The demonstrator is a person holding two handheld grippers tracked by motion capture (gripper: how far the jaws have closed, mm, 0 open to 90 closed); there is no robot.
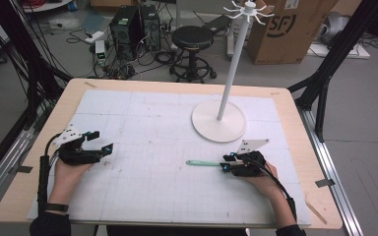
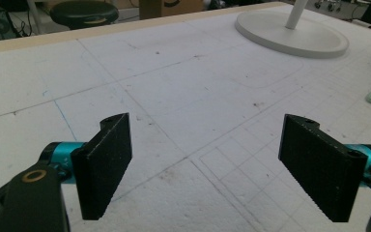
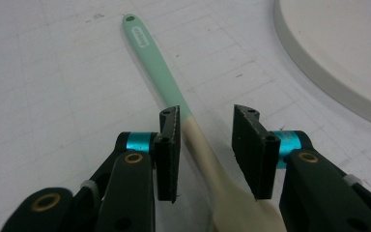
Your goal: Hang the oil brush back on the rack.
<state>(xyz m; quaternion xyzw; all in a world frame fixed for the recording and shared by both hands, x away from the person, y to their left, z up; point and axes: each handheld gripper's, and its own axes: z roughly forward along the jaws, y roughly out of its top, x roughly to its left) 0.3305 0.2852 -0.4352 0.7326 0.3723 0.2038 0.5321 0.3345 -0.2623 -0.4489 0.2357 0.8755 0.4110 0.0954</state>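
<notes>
the spatula (image 3: 174,96) lies flat on the white gridded mat of the worktop (image 1: 142,128), a little toward four o'clock from the mat's middle, its mint-green handle running out toward nine o'clock with the hanging hole at the far tip. in the right gripper view the green part gives way to a pale cream section that widens toward the blade, and that blade end passes under the camera.

it looks light and slim. the handle is probably stiff enough to lift from one point, while the cream blade end may be a softer, flexible material, though that cannot be settled from here. the surface looks smooth, so a pinch on the narrow shaft could let it swivel or slide. the join between green and cream, or just behind it on the thicker cream neck, seems the best place to take hold, close to the balance point.

the right tongs (image 3: 206,145) sit low over exactly that spot, jaws standing narrowly apart on either side of the shaft; the left one looks to be just touching it, the other stands clear, so nothing is gripped.

at about one o'clock from the spatula stands a white hanging stand (image 1: 219,120) with a round base, tall pole and hooks at the top.

well away toward nine o'clock, the left tongs (image 1: 101,141) rest with jaws wide and nothing between them.
</notes>
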